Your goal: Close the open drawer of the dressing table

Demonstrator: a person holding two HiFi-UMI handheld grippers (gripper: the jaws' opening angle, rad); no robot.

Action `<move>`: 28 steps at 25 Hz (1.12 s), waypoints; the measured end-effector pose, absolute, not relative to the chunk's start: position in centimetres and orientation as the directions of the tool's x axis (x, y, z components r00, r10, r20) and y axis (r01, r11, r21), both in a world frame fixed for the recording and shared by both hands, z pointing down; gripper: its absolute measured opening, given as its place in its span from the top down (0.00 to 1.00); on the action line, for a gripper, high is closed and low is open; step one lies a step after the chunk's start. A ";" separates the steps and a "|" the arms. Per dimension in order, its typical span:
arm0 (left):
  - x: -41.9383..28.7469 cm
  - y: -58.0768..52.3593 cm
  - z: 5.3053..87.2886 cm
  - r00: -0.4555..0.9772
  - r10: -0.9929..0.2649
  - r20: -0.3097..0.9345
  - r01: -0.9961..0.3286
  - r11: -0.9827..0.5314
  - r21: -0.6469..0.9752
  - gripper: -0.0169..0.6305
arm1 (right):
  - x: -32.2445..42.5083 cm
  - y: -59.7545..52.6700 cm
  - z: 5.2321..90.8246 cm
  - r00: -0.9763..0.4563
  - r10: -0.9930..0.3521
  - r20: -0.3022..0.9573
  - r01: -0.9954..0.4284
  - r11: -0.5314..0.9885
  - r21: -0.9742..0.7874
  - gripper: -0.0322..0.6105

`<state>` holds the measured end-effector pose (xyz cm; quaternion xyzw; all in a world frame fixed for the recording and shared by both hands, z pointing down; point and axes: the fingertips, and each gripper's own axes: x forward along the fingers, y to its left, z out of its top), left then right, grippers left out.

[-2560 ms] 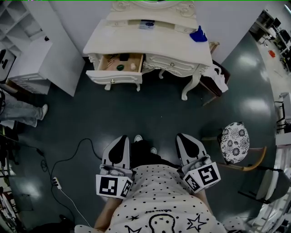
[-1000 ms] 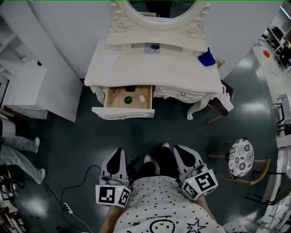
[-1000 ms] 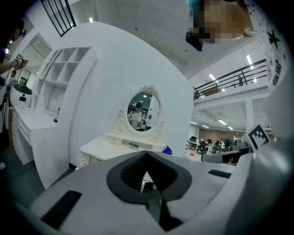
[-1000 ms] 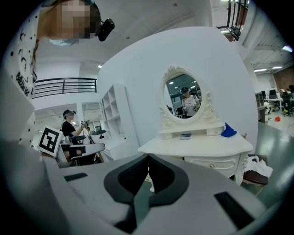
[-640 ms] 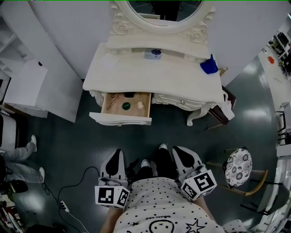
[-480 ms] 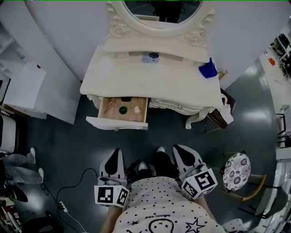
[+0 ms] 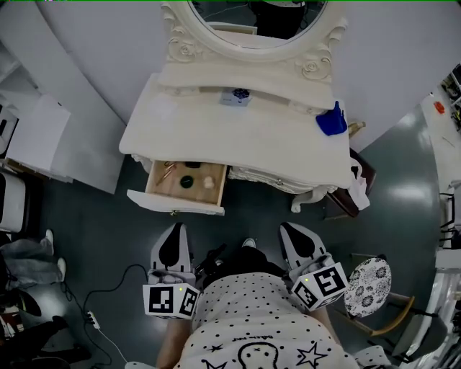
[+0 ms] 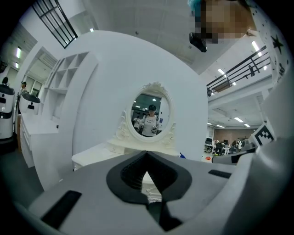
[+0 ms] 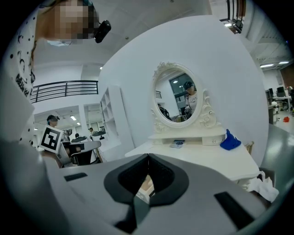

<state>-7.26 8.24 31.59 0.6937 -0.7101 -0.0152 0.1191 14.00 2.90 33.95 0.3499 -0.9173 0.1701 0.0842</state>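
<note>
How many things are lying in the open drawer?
4 in the drawer: a thin brown stick at left, a small black thing at the back, a green round thing in the middle, a pale lump at right. The tabletop may hide more.

I count one dressing table [image 7: 238, 140] with one oval mirror [image 7: 252, 18] along its back edge. Its front has two drawers: one open drawer [image 7: 173, 204] near the left corner and one closed drawer [image 7: 266, 176] beside it. The open one holds four small items: one green round piece [image 7: 186, 182], one pale lump [image 7: 208, 182], one dark piece [image 7: 190, 165] and one brownish stick [image 7: 167, 171]. The top carries one blue object [image 7: 332, 121] at the right edge and one small patterned box [image 7: 235, 96] at the back edge. There is one patterned stool [image 7: 369, 287]. I have two grippers: left gripper [image 7: 173, 236] and right gripper [image 7: 294, 235].
</note>
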 end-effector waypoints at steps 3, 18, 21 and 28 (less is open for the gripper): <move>-8.0 7.6 31.3 -0.056 -0.988 0.144 -0.984 0.079 0.163 0.95 | 14.8 1.9 34.1 -0.743 -0.611 0.274 -0.669 0.696 -0.260 0.94; -13.5 6.6 33.0 -0.140 -0.967 0.213 -0.980 0.166 0.107 0.95 | 13.5 0.2 35.9 -0.723 -0.606 0.332 -0.688 0.672 -0.273 0.94; -15.4 5.8 34.0 -0.136 -0.961 0.242 -0.982 0.163 0.095 0.95 | 12.3 -0.6 35.7 -0.708 -0.613 0.352 -0.703 0.663 -0.258 0.94; -20.1 3.8 37.5 -0.102 -0.933 0.345 -0.986 0.140 0.088 0.95 | 9.1 -2.2 35.1 -0.674 -0.629 0.387 -0.733 0.635 -0.245 0.94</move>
